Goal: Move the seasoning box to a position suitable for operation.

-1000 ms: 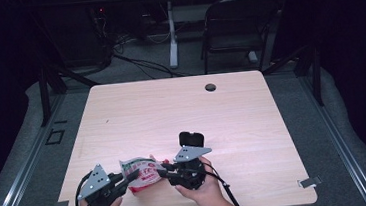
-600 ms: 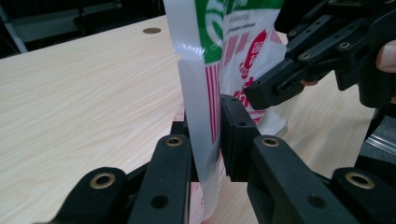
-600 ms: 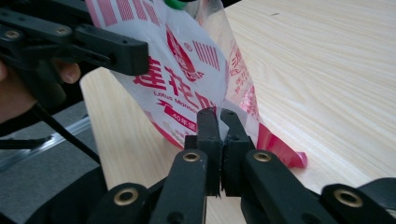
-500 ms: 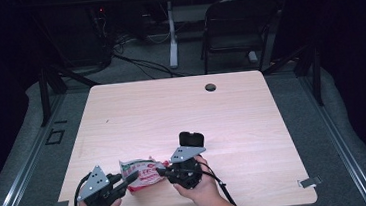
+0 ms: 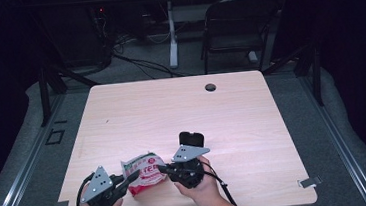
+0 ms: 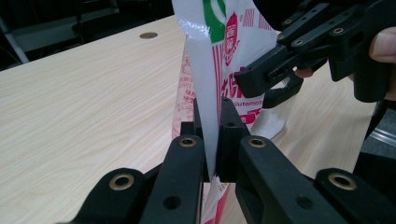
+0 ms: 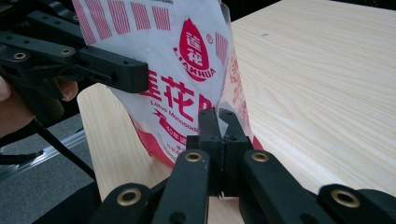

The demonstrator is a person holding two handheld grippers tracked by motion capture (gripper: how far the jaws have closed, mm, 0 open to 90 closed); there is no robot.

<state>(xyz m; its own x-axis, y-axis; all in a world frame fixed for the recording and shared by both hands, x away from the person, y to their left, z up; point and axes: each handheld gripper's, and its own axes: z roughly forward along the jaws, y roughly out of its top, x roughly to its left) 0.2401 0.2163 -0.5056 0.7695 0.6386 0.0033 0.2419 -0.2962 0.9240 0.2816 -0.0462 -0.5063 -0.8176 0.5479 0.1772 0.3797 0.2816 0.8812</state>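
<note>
High view: black holder [image 5: 191,139] stands just behind the claw-held packet [image 5: 144,172].

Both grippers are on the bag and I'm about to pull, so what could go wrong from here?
1. The left gripper and right gripper each pinch only a thin edge of the red and white packet; the slick film may slip out.
2. Pulling apart could tear it suddenly and spill the contents over the table.
3. The packet sits close to the table's near edge, so anything dropped might fall off.
</note>
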